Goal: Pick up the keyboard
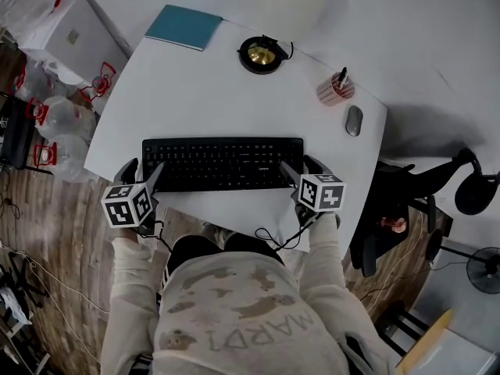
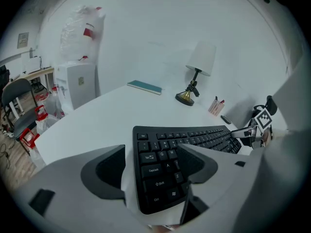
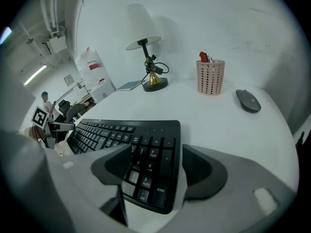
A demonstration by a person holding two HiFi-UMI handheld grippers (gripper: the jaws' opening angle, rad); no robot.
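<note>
A black keyboard (image 1: 223, 162) lies flat near the front edge of the white table (image 1: 195, 92). My left gripper (image 1: 143, 170) stands open over its left end; in the left gripper view the keyboard (image 2: 204, 137) reaches between the jaws, one jaw on the bare table beside it, the other above the letter keys. My right gripper (image 1: 303, 168) stands open at the right end. In the right gripper view the number pad (image 3: 146, 166) sits between the jaws, with a strip of white table showing beside the outer jaw. Neither pair of pads presses on it.
Behind the keyboard stand a lamp with a brass base (image 1: 262, 55), a pink pen cup (image 1: 336, 91), a grey mouse (image 1: 354, 120) and a teal notebook (image 1: 183, 26). A dark chair (image 1: 406, 186) is off the table's right edge. Water bottles (image 1: 58, 116) crowd the floor at left.
</note>
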